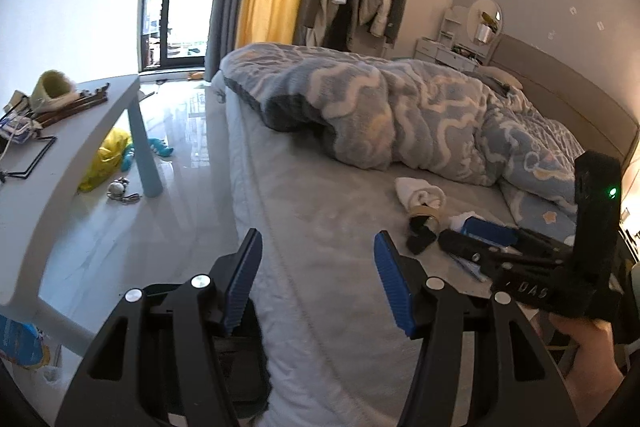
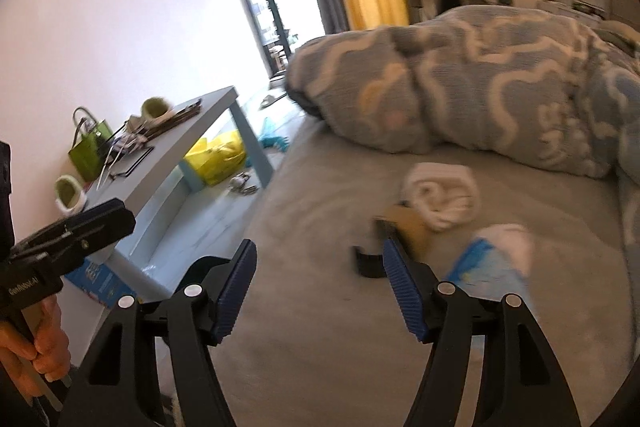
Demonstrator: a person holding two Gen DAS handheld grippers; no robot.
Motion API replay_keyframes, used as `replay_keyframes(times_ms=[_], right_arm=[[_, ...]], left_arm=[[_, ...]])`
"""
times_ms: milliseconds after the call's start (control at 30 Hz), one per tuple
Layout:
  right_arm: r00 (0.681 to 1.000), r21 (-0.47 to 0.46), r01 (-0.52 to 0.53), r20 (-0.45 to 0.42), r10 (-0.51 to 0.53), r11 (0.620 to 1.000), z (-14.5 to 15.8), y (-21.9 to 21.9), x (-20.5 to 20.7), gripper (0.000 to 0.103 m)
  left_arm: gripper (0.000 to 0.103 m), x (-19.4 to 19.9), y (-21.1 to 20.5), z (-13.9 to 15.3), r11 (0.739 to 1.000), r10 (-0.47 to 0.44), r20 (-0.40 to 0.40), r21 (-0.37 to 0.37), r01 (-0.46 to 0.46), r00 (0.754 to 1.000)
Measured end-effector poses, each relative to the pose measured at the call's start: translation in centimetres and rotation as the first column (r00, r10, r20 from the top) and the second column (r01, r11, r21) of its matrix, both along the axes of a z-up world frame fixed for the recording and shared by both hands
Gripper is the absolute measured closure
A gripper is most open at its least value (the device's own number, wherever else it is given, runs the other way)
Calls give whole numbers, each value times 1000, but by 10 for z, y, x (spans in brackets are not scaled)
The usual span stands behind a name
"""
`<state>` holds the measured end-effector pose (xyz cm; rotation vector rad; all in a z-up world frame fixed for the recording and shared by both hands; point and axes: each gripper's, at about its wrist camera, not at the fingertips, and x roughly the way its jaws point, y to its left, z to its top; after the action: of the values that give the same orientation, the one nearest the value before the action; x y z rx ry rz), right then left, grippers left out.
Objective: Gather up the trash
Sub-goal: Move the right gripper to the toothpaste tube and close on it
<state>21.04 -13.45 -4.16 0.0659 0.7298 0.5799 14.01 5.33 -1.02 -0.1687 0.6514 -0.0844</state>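
Observation:
Trash lies on the grey mattress [image 1: 320, 195]: a white crumpled wad [image 1: 420, 195] [image 2: 442, 195], a tan tape roll [image 1: 426, 213] [image 2: 408, 225], a small black piece [image 1: 420, 241] [image 2: 368, 261] and a blue-white packet [image 2: 492, 259]. My left gripper [image 1: 318, 255] is open and empty over the bed's near edge, left of the trash. My right gripper [image 2: 318, 259] is open and empty, its right finger just before the tape roll. In the left wrist view the right gripper [image 1: 500, 243] partly covers the blue packet [image 1: 490, 231].
A rumpled blue-grey blanket [image 1: 400, 107] covers the far bed. A light blue table [image 1: 80, 131] with slippers, a green bag [image 2: 88, 151] and clutter stands to the left. A yellow bag [image 1: 106, 159] and small toys lie on the floor under it.

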Motion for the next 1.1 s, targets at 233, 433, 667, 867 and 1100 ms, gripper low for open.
replay_keyframes(times_ms=[233,433,667,867,1100], right_arm=[[997,6,82,2,-82,997,-3,-50,4,36],[989,36,144,-30,-143,989,-10,-88,9,36],[990,18,129,-68,-127,992,-22,-96,12,36],[989,28,100,-116,-96,995,-36,-99,15,43],[992,-4,45,-115,-45,999,-43,-93,24,60]], left_arm=[[43,17,-29,-11,999,-30,-28,-23,29,999],[43,33,-53,-26,997,-54,-64,-56,50,996],[44,53,-72,-49,993,-68,-127,-106,54,990],[46,65,-88,-59,993,-81,-147,-99,67,986],[54,82,-96,-73,994,-65,-181,-101,47,981]])
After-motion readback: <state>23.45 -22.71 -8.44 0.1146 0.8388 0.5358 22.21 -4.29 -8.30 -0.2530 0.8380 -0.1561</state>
